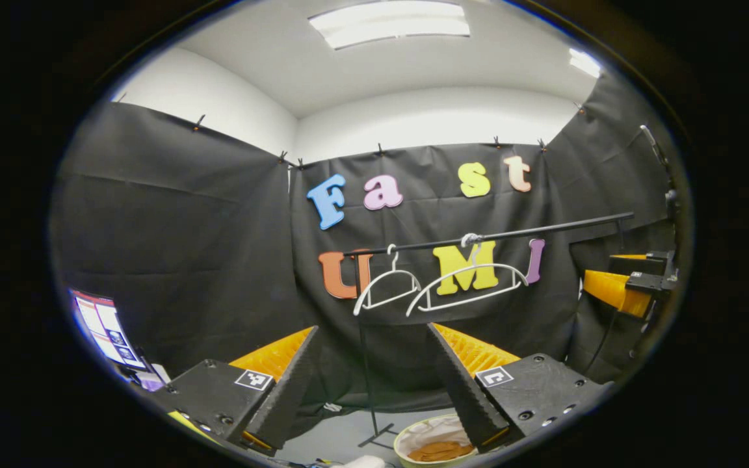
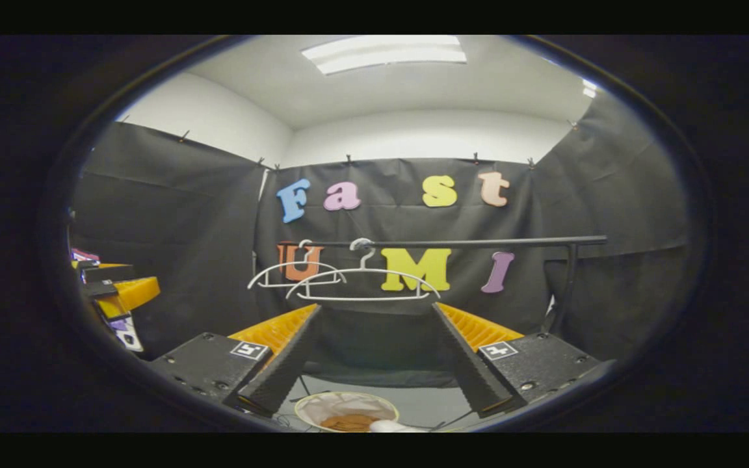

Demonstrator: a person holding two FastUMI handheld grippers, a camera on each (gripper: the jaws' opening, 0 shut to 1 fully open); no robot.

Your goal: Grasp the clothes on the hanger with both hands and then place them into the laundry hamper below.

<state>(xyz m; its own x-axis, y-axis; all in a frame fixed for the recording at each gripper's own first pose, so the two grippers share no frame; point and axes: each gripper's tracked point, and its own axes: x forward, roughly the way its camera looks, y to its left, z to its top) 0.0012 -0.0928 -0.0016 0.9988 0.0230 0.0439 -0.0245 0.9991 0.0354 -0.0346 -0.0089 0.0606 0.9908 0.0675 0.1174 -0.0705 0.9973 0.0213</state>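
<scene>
Left gripper view: left gripper (image 1: 374, 396) hanging wide open, gripping nothing | two bare hangers (image 1: 465, 283) dangling from the rail (image 1: 491, 235) | hamper (image 1: 433, 442) sitting low, orange clothes (image 1: 441, 451) lying inside || Right gripper view: right gripper (image 2: 374, 377) gaping wide, holding nothing | clothes lying in the hamper below.
</scene>
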